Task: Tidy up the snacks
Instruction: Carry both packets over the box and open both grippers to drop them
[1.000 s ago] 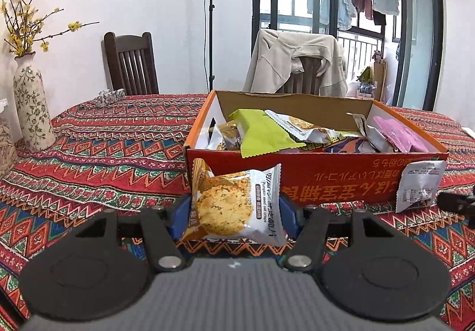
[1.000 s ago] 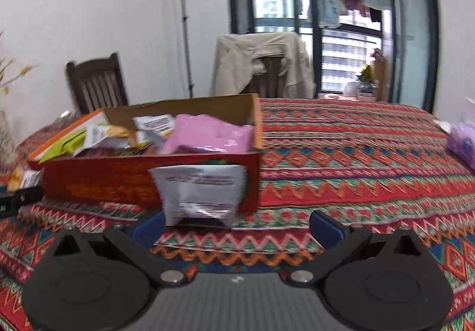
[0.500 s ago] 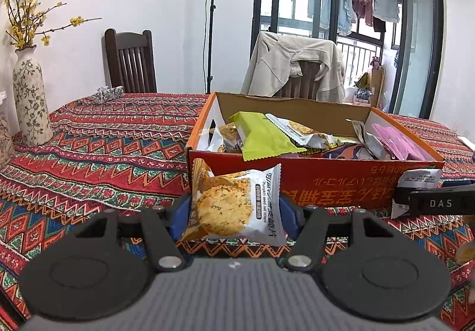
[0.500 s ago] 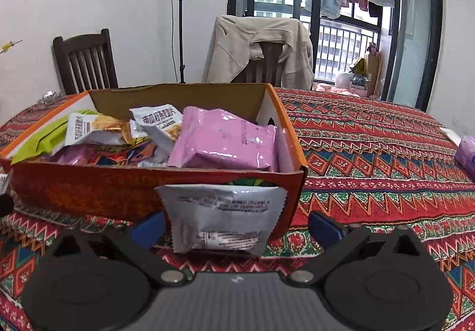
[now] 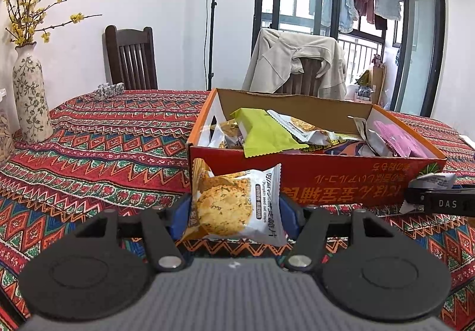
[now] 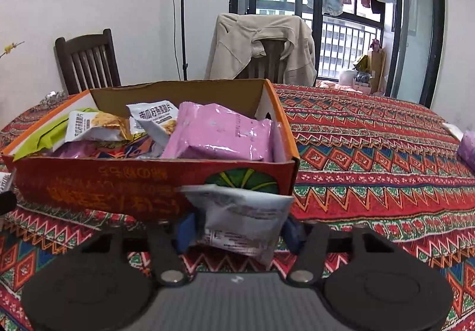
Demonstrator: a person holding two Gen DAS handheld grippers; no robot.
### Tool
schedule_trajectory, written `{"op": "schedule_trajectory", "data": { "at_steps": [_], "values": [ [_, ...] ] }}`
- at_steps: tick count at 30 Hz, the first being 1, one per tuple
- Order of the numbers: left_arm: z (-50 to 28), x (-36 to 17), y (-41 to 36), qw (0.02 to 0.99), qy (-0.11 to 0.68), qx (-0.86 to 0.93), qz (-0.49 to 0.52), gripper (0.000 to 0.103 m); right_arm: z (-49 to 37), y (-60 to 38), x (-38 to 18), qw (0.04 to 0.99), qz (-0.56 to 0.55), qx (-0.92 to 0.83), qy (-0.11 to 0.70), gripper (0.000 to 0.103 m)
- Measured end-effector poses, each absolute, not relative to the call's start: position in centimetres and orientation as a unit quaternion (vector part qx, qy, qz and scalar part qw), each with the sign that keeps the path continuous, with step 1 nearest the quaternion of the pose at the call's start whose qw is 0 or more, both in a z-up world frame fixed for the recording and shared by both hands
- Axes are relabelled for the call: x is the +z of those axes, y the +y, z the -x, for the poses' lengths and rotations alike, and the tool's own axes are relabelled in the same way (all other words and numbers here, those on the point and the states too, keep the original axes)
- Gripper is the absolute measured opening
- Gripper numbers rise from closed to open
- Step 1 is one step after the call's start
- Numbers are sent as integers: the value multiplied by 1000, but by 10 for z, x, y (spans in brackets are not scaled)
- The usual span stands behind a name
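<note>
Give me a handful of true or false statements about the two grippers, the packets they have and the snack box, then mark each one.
1. The left gripper is shut on a crisp packet showing a round crisp. True.
2. The right gripper is empty. False: its jaws have just been closing and now press on a white packet, seen printed-back side up.
3. The orange box already holds several snacks, including a pink packet. True.
4. The green packet lies on the tablecloth outside the box. False: it rests inside the box, its end hanging over the front wall.
5. A jacket hangs over the chair behind the box. True.
</note>
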State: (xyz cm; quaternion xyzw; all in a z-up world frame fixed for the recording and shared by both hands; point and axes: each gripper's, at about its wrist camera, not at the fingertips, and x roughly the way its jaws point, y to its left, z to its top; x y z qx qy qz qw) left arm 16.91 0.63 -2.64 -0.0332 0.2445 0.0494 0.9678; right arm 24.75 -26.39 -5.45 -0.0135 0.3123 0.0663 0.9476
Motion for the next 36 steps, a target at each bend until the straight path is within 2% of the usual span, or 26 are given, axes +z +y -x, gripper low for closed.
{"op": "schedule_trajectory", "data": {
  "at_steps": [1, 7, 23, 36],
  "values": [
    [-169, -26, 6, 968, 244, 50, 33, 62, -246, -264, -54, 948, 14, 67, 311, 43],
    [-170, -27, 9, 967, 246, 54, 38, 62, -234, -265, -48, 952, 10, 81, 294, 41],
    [-164, -19, 7, 972, 226, 55, 40, 62, -164, -272, -18, 975, 23, 95, 198, 41],
    [-181, 43, -22, 985, 171, 28, 24, 62, -185, -275, 26, 985, -1, 107, 135, 41]
  ]
}}
